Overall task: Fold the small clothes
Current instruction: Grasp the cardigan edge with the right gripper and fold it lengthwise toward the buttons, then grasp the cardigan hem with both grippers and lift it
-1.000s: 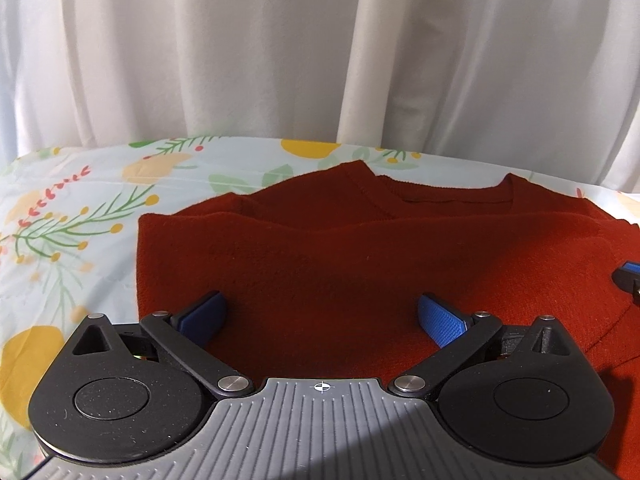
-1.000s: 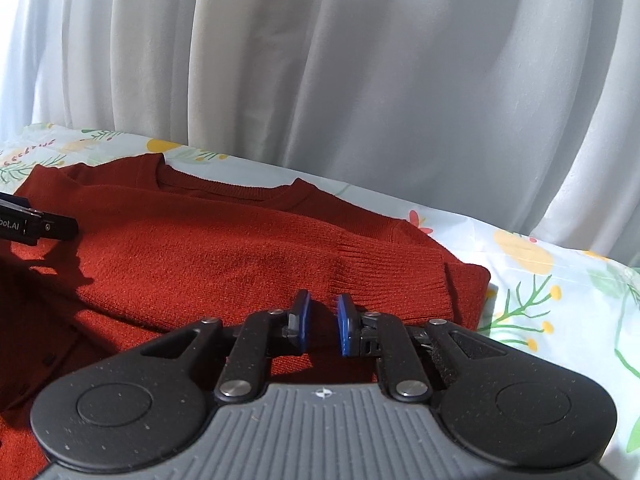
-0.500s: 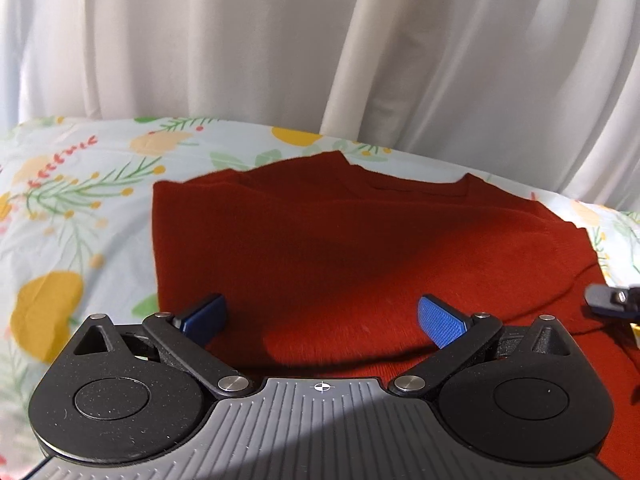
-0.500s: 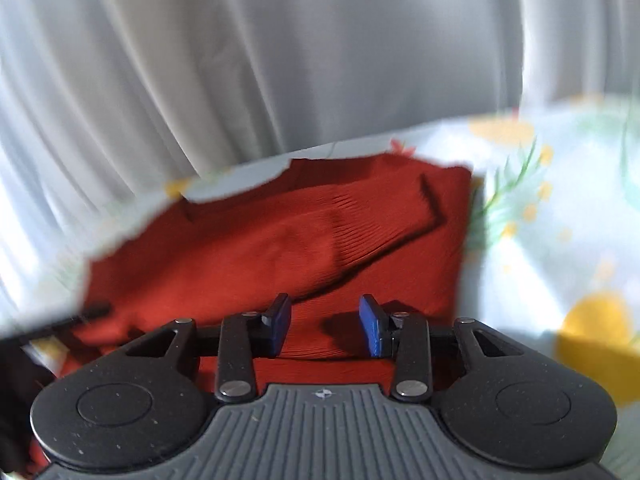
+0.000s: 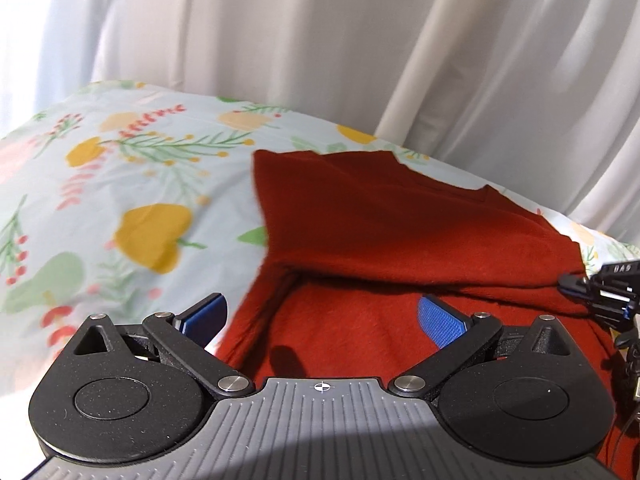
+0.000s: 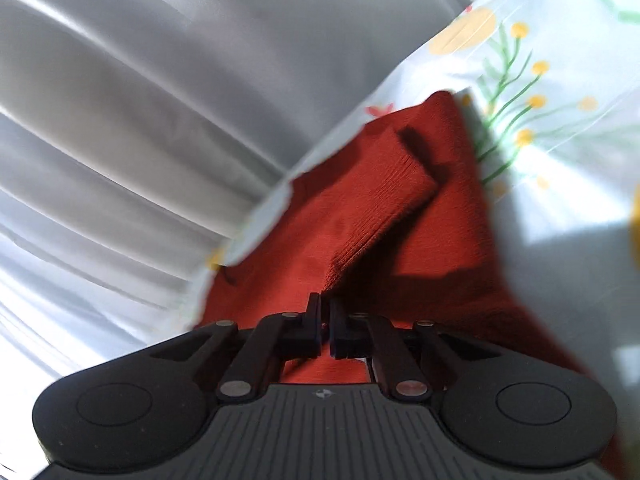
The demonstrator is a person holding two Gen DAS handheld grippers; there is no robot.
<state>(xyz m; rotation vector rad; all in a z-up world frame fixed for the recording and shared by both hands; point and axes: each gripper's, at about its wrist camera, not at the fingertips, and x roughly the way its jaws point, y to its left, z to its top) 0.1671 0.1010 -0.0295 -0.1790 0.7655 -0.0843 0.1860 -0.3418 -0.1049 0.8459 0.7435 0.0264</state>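
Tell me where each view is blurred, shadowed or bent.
Left wrist view: floral sheet smeared at left, red sweater fairly sharp with a dark shadow under its lifted fold, curtain folds bowed by the fisheye. Right wrist view: strongly tilted, curtain and sheet streaked by motion, hard shadow across the sweater's ribbed cuff.

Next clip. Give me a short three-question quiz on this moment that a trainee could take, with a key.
1. True or false: the left gripper is clamped on the red sweater.
2. What does the sweater lie on? A) a bare wooden table B) a floral sheet C) a grey carpet
3. Short answer: which gripper has hold of the sweater?

Key
1. False. Its jaws stand wide open, with nothing pinched between them.
2. B.
3. The right gripper. Its jaws have just closed on the sweater's fabric, which runs up between them.
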